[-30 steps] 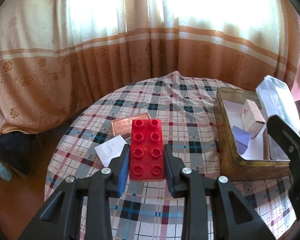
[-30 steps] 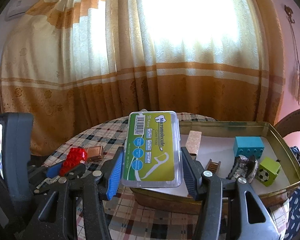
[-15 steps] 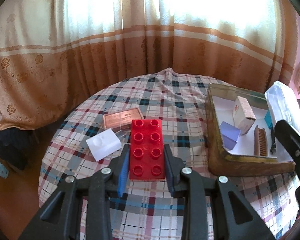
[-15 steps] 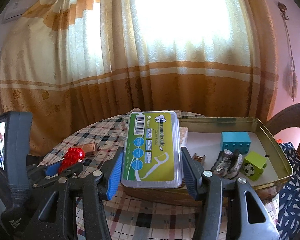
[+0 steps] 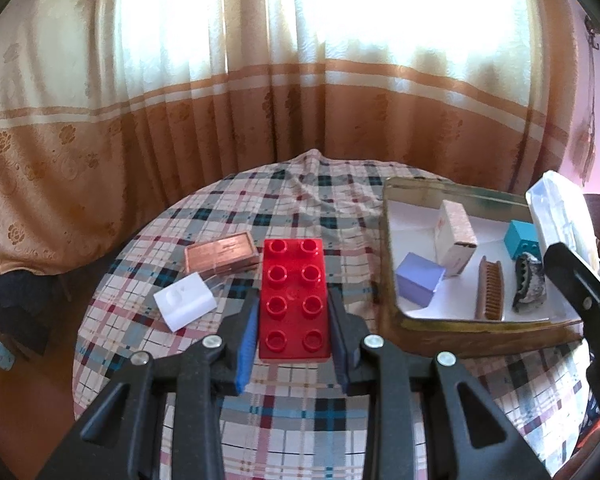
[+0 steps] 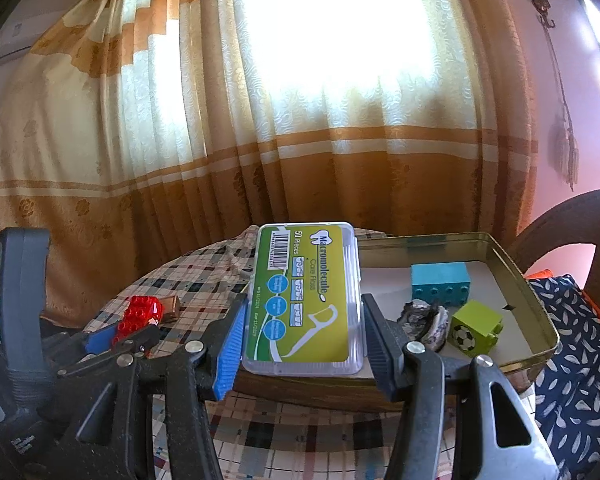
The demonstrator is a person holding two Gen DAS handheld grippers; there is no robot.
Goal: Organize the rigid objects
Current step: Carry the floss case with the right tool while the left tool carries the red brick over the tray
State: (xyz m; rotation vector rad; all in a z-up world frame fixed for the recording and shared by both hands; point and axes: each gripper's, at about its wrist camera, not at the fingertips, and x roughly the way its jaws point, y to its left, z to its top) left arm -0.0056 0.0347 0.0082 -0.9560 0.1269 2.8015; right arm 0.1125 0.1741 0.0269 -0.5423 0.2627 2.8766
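- Left wrist view: left gripper (image 5: 294, 322) clamps a red brick (image 5: 294, 300), held above the checked cloth, left of the tin (image 5: 388, 256).
- Right gripper (image 6: 302, 338) clamps a floss box (image 6: 306, 298) over the tin's (image 6: 540, 312) near-left corner.

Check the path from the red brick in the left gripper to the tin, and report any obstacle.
Nothing visible blocks it. The red brick is clamped in the left gripper above the tablecloth, and the tin lies open to its right. Inside, the lilac cube sits by the near wall, with bare floor around it.
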